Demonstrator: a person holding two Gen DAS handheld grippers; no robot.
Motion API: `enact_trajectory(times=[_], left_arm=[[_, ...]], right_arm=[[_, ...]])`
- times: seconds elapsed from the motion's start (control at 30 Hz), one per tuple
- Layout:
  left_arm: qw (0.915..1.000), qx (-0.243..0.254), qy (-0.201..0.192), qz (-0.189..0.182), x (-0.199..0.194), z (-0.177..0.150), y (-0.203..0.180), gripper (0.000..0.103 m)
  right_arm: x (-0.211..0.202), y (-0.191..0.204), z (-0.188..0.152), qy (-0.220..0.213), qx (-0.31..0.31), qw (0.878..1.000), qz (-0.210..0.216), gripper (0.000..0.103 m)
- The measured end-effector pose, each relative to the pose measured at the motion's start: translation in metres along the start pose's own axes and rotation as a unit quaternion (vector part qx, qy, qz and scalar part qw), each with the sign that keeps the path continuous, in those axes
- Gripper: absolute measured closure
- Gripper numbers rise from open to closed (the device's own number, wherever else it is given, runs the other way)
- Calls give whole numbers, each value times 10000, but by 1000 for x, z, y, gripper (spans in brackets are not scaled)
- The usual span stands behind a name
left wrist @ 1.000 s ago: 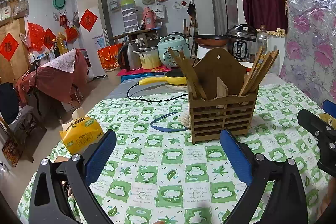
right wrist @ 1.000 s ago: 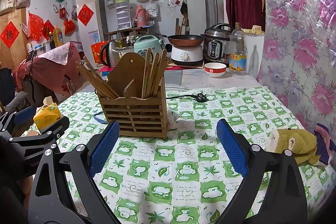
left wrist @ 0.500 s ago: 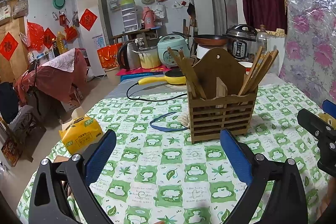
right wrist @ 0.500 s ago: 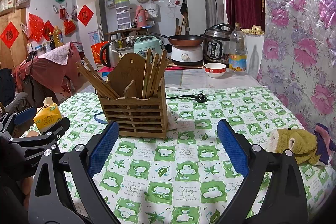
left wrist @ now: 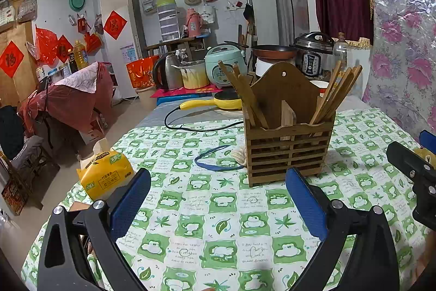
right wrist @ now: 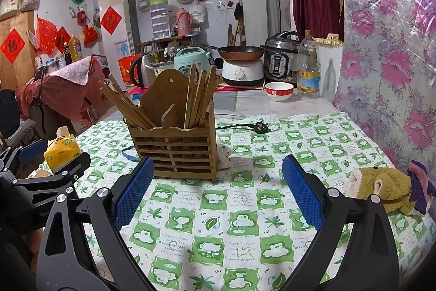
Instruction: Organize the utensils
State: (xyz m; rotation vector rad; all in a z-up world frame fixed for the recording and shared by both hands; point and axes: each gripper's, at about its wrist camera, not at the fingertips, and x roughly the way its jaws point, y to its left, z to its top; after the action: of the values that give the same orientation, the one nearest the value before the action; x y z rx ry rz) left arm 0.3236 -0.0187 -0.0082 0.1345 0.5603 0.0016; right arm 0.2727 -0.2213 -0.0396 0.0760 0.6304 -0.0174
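Observation:
A slatted wooden utensil holder (left wrist: 286,146) stands on the green-and-white tablecloth (left wrist: 218,222). It also shows in the right wrist view (right wrist: 177,152). Wooden chopsticks (left wrist: 335,97) lean in its right compartment, more chopsticks (left wrist: 242,94) in its left one, and a small wooden spoon (left wrist: 287,115) in the middle. My left gripper (left wrist: 218,201) is open and empty, in front of the holder. My right gripper (right wrist: 215,195) is open and empty, just right of the holder's front.
A yellow tissue pack (left wrist: 105,175) sits at the table's left edge. A blue band (left wrist: 215,161) lies left of the holder. A black plug and cord (right wrist: 259,126), a red-rimmed bowl (right wrist: 279,91) and an oil bottle (right wrist: 308,67) are behind. Plush cloths (right wrist: 381,188) lie at the right.

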Motion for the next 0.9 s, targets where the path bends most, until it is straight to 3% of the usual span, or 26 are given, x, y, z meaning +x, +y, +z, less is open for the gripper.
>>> enact_trajectory(times=[0.9], left_arm=[[10000,56,-51,63,0,-2,0,6]], right_arm=[[0,0,0,-12,-1,10000,-8,10]])
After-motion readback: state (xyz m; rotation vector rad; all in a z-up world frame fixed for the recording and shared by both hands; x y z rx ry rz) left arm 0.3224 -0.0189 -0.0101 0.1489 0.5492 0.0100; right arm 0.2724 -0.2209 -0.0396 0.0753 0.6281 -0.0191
